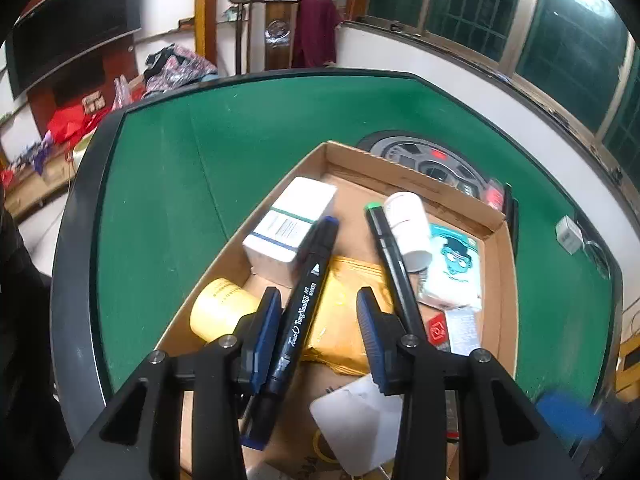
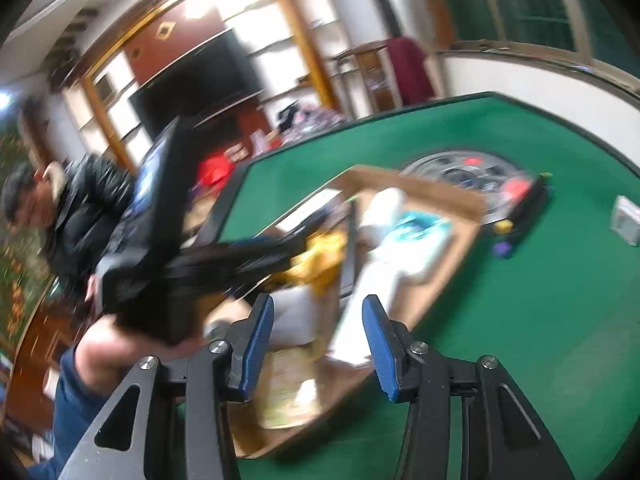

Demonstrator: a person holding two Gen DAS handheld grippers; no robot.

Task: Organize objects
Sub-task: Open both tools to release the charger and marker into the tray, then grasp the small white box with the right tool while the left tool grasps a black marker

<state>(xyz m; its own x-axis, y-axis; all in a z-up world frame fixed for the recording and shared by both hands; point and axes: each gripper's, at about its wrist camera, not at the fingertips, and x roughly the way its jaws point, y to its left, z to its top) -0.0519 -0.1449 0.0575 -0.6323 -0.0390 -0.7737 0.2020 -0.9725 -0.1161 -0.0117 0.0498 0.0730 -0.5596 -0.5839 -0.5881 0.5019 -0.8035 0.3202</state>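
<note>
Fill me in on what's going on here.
A person with a gripper in each hand is sorting odds and ends in a cardboard box on a green table. The left gripper is open over the box, with a blue-capped marker lying between its fingers, against the left one. A green-capped marker, white bottle and white carton lie in the box. The right gripper is open with nothing between its fingers; its view is blurred.

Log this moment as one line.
left gripper: jaws open, blue-capped marker between them, over cardboard box | right gripper: jaws open, empty, near box | view blurred
</note>
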